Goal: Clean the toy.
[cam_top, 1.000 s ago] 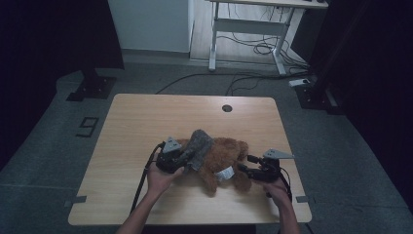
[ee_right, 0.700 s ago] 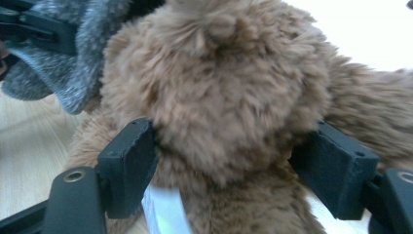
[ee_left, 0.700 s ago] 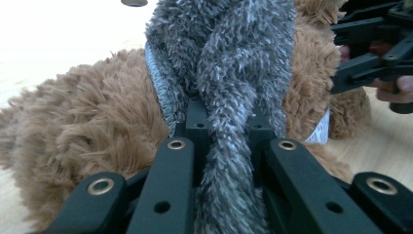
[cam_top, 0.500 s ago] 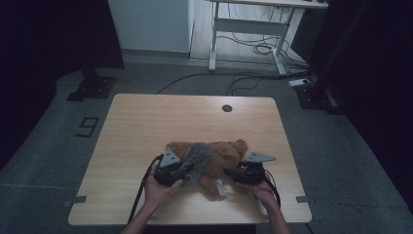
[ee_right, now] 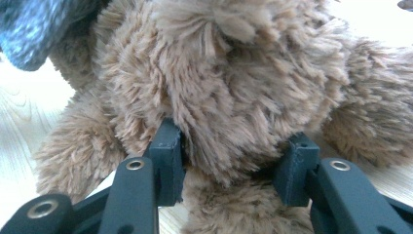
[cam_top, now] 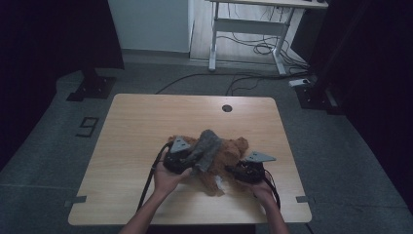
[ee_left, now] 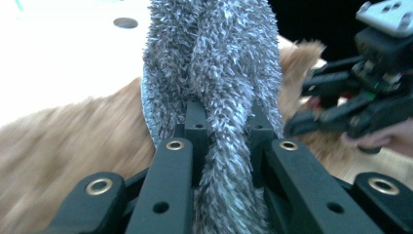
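Wooden counter (cam_top: pixel 146 126) bears a shaggy brown plush toy (cam_top: pixel 229 156); left gripper (cam_top: pixel 187 163) clenches its fuzzy grey cloth (cam_top: pixel 208 146), while right gripper (cam_top: pixel 234 171) fingers, just closing, pinch the fur.

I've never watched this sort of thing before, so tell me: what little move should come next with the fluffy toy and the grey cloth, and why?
Probably finish closing the right gripper on the brown plush toy. Its jaws have just been closing and fur already bulges between them. The left gripper is already shut on the grey fuzzy cloth draped over the toy, so a firm hold should steady it.

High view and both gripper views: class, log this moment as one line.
left gripper: shut on fuzzy grey cloth | right gripper: jaws just closing around shaggy brown plush toy | toy on wooden table
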The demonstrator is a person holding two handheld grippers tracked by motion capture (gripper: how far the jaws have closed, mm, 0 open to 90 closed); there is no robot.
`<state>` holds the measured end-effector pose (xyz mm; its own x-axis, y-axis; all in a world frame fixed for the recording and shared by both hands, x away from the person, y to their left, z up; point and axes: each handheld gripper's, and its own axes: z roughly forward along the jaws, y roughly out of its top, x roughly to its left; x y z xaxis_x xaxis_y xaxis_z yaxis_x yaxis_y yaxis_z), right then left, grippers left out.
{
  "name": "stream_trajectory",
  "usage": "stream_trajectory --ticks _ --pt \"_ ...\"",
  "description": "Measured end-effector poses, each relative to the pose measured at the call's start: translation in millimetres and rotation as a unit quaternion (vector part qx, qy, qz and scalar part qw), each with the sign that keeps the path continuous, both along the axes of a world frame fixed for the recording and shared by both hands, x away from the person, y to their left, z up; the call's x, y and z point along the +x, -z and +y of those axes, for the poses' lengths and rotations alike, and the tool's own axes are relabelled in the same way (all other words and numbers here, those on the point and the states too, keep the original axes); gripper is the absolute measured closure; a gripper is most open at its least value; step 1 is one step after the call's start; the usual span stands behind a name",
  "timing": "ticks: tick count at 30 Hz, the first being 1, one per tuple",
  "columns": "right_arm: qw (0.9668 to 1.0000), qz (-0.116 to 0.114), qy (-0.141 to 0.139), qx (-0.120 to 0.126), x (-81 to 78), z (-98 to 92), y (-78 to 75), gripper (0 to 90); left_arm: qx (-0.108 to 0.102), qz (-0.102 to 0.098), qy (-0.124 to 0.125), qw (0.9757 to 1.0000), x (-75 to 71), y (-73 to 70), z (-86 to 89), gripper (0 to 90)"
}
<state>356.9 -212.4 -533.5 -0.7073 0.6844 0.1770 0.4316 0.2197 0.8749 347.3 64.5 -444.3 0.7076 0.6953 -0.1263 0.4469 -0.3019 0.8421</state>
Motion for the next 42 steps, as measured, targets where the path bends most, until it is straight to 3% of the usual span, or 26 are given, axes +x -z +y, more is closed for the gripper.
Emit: stream_trajectory --ticks 4,7,11,17,21,25,30,34,39,42 --pt "1.0 0.001 -0.002 0.004 -0.4 -1.4 0.6 53.3 0.01 0.006 0.029 0.9995 9.8 -6.1 -41.1 77.2" --pt "1.0 0.001 -0.001 0.007 -0.3 -2.0 1.3 53.3 0.045 0.006 0.037 0.9983 18.0 -5.7 -71.2 77.0" --pt "1.0 0.006 0.007 0.004 0.2 -3.4 2.8 56.3 0.063 0.012 0.026 0.9976 25.9 1.1 -78.6 77.0" --pt "1.0 0.002 0.005 -0.001 0.2 -3.6 2.5 60.1 0.069 0.008 0.002 0.9976 26.3 -5.2 -47.4 76.8" --pt "1.0 0.005 0.006 0.005 0.8 -4.6 2.9 60.2 0.081 0.005 -0.028 0.9964 24.1 -10.6 -12.5 77.3" --pt "0.9999 0.007 0.005 0.007 0.9 -5.1 3.3 60.0 0.079 0.0 -0.064 0.9948 22.5 -11.0 23.6 77.5" --pt "0.9999 0.007 0.004 0.009 0.5 -5.4 3.5 60.0 0.061 0.01 -0.088 0.9942 21.9 -7.9 60.2 77.8" --pt "0.9999 0.008 0.004 0.009 0.5 -5.7 3.7 60.0 0.054 0.022 -0.112 0.992 24.3 1.4 83.1 78.2" --pt "0.9999 0.01 0.001 0.01 0.6 -5.7 4.1 60.1 0.039 0.05 -0.122 0.9905 28.5 21.1 98.8 78.5" --pt "0.9999 0.011 0.001 0.012 0.8 -5.9 4.4 60.0 0.038 0.062 -0.133 0.9884 29.8 32.8 107.9 78.5"
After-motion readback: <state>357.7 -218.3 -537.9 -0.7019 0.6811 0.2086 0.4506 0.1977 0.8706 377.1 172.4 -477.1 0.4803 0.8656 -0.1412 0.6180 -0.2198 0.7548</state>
